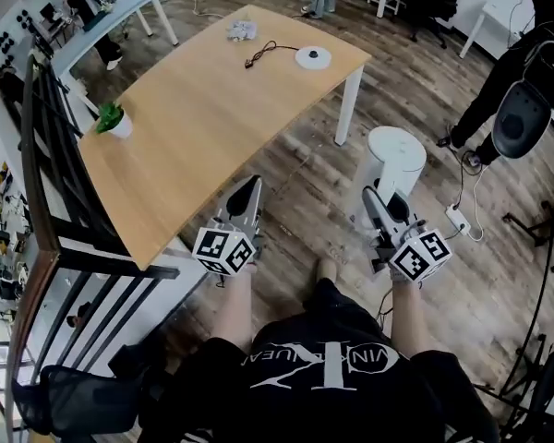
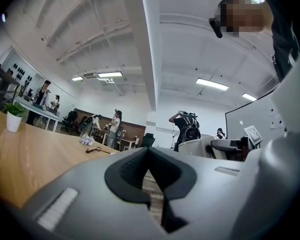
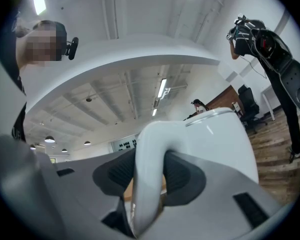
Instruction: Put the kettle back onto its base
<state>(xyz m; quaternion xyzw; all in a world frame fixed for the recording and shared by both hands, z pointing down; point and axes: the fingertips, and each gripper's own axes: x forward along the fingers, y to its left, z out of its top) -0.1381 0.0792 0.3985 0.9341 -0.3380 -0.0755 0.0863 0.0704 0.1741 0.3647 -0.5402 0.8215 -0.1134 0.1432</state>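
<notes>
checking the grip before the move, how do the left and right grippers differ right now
The right gripper is shut on the handle of the white kettle; the left gripper is shut on nothing. The left gripper is beside the edge of the wooden table; the right gripper is out over the floor with the kettle. Both point forward and carry a marker cube.

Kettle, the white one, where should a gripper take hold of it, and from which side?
By the looped handle, from the handle side: the kettle has a wide, smooth body, while the handle is a narrow strap the jaws can span. The right gripper is shut on it so.
</notes>
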